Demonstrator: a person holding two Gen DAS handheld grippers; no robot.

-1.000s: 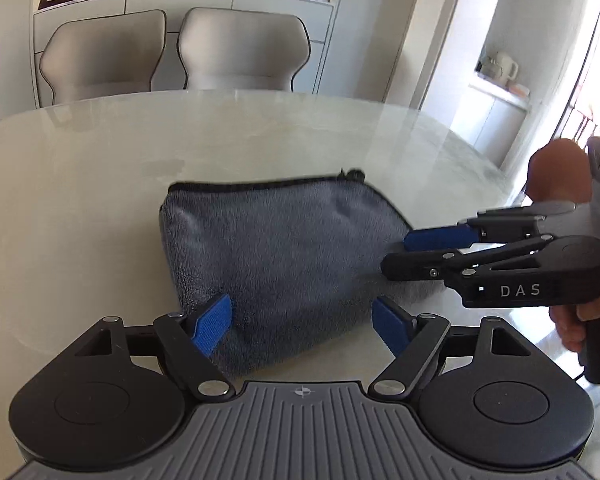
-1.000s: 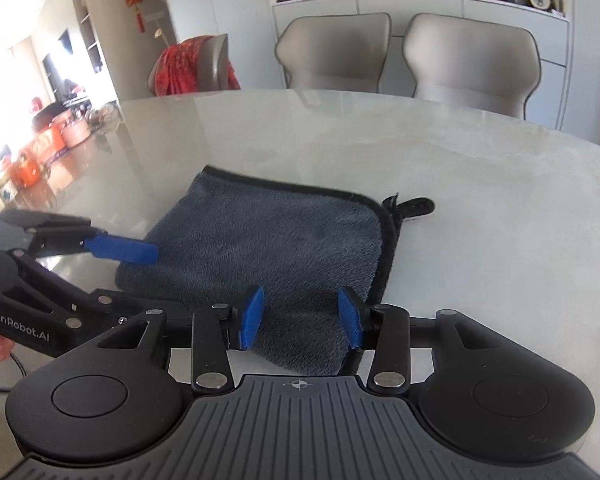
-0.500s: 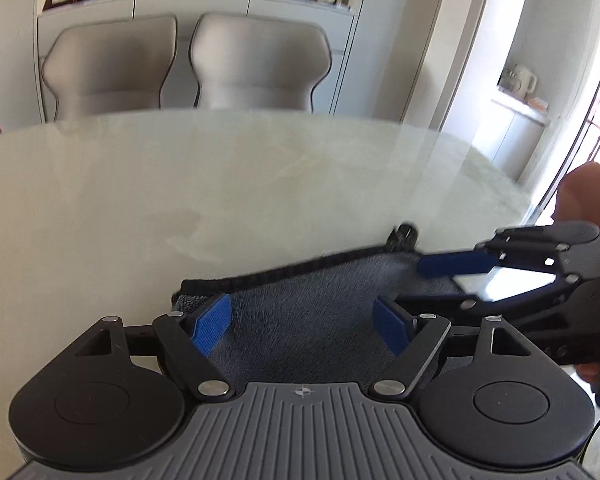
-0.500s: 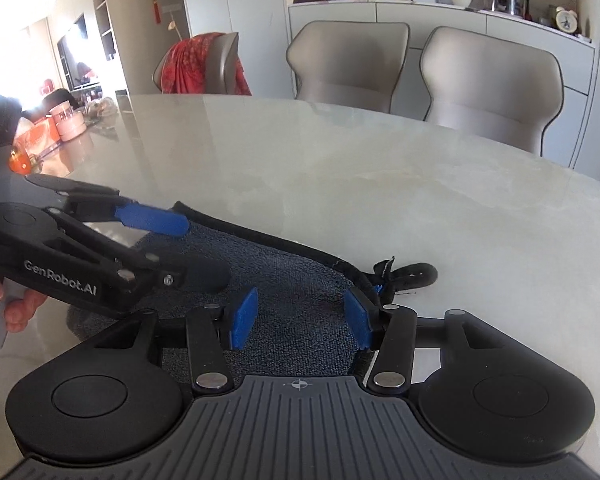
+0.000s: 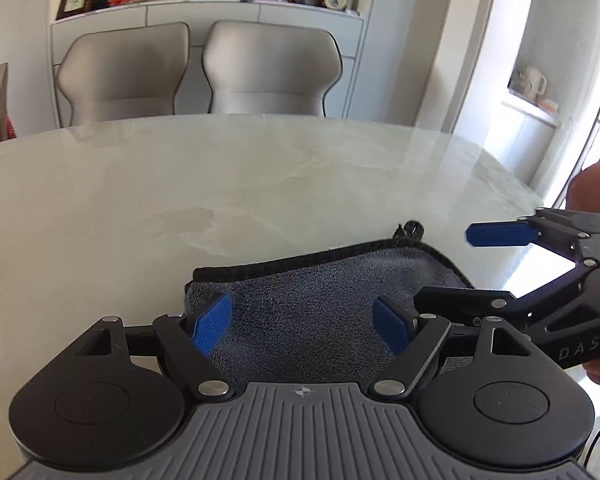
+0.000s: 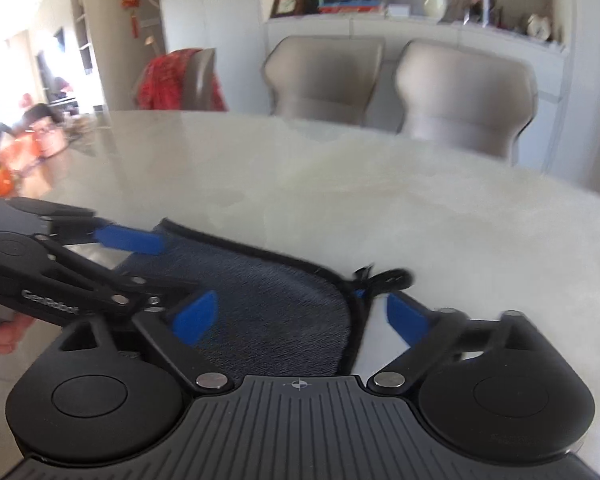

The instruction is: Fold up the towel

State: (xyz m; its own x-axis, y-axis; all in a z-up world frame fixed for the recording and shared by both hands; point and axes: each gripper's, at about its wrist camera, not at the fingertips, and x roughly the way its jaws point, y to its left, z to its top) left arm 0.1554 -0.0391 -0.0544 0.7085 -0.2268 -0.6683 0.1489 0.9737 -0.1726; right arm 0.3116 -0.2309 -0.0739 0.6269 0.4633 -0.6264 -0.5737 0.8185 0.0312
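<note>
I see a folded dark grey terry towel with black trim (image 5: pixel 320 300) lying flat on the pale, glossy marble worktop (image 5: pixel 260 184), near its front edge. My left gripper (image 5: pixel 302 322) hovers over it, jaws apart and empty. My right gripper (image 6: pixel 300 314) straddles the towel's right edge, jaws also apart. Beyond stand two beige padded chairs (image 5: pixel 196 72) and a white sideboard (image 5: pixel 260 10).

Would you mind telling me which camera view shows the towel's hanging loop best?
The left wrist view: the loop lies sharp and unobstructed at the towel corner. The right wrist view shows the loop motion-blurred.
</note>
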